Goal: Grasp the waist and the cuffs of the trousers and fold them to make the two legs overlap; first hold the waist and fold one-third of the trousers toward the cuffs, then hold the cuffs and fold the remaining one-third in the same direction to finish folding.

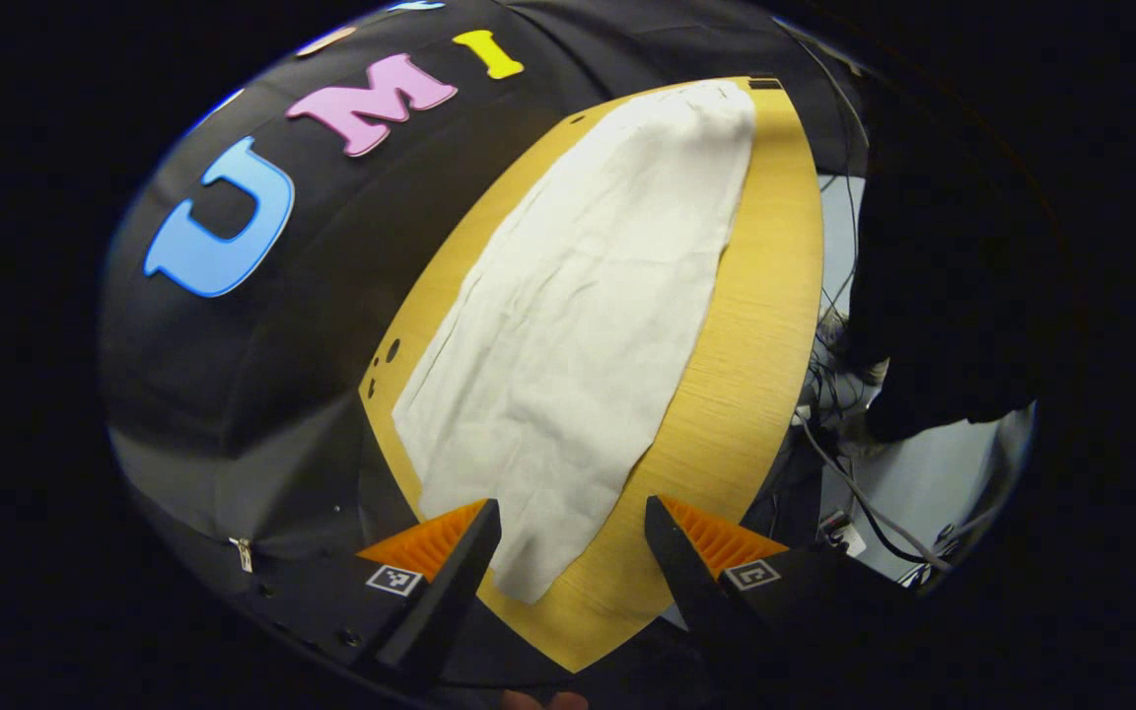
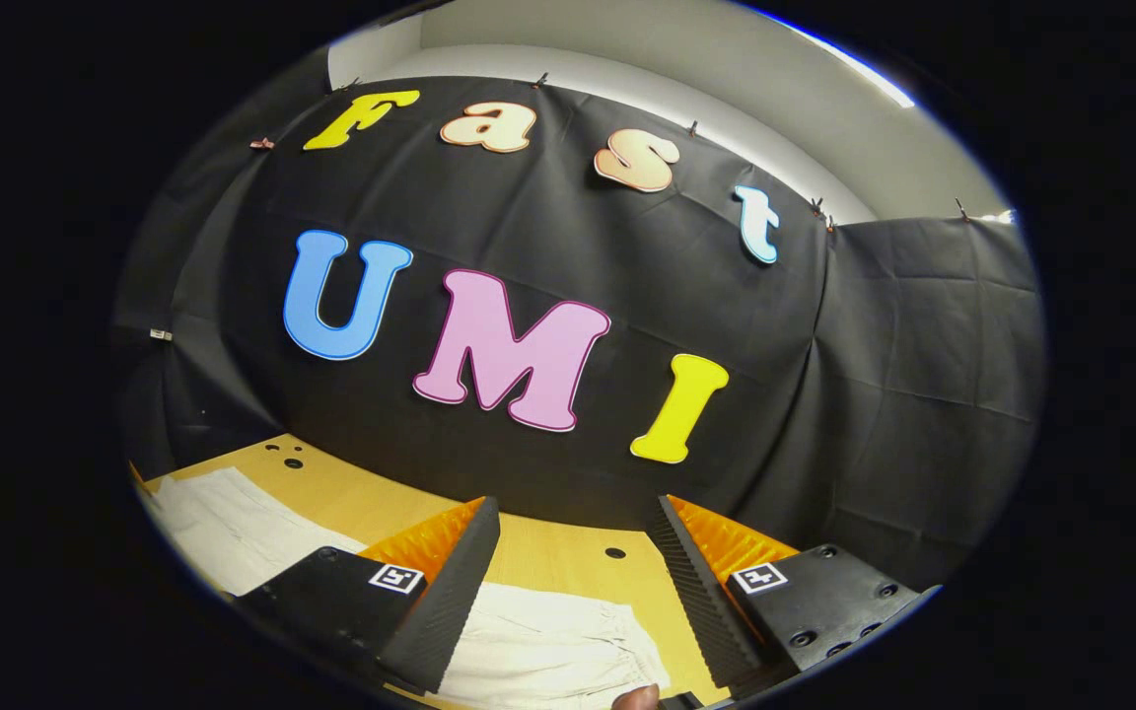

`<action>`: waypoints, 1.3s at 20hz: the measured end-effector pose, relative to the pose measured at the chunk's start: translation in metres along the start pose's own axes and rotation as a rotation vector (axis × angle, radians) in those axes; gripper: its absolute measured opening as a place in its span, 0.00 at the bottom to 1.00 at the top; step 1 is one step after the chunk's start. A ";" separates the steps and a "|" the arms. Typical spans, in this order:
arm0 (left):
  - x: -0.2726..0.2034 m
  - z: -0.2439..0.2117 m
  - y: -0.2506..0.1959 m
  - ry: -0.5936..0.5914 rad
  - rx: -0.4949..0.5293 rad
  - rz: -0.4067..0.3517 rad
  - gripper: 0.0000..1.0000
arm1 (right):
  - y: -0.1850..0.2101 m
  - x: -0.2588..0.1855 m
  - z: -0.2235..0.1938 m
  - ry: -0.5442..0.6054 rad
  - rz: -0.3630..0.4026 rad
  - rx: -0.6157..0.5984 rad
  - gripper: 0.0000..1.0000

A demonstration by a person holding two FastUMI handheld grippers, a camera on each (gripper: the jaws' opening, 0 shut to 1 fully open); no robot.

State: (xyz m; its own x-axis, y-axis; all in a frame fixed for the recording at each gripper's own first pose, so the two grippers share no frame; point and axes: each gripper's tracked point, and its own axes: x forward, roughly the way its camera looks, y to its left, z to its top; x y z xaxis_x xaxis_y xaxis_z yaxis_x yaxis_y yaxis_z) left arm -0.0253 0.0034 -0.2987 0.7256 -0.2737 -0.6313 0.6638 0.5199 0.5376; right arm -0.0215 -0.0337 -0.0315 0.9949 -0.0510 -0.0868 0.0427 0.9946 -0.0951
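The trousers [image 1: 568,325], pale and lightly creased, are seen laid out flat along a wooden counter [image 1: 755,355] in the left gripper view, stretching away from the camera toward the far end of the board. The near end of the cloth is seen between the fingers of the left gripper [image 1: 573,552], which are held wide apart above it; no contact with the fabric can be made out. Cables [image 1: 864,493] are seen hanging off the counter's right edge, and the booth's black cloth wall [image 1: 262,375] is seen to the left.

In the right gripper view, the right gripper [image 2: 573,582] is likewise held wide, nothing being gripped. A gathered end of the trousers [image 2: 538,646] is seen on the counter [image 2: 548,552] below and between the fingers, and another stretch of the pale cloth is seen at the lower left.
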 end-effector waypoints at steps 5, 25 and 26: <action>0.027 0.010 0.018 0.004 0.092 0.015 0.94 | -0.018 -0.007 -0.004 0.014 -0.023 -0.013 0.97; 0.093 0.022 0.046 0.203 0.104 -0.437 0.42 | -0.091 -0.008 -0.193 0.322 0.222 -0.598 0.98; 0.092 0.022 0.043 0.214 0.085 -0.450 0.40 | -0.091 -0.008 -0.216 0.348 0.263 -0.670 0.97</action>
State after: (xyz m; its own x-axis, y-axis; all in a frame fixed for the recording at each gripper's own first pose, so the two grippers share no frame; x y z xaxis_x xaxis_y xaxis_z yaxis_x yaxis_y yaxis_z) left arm 0.0741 -0.0166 -0.3214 0.3167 -0.2788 -0.9066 0.9212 0.3183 0.2239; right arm -0.0531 -0.1439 -0.2362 0.8745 0.0426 -0.4832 -0.3636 0.7170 -0.5947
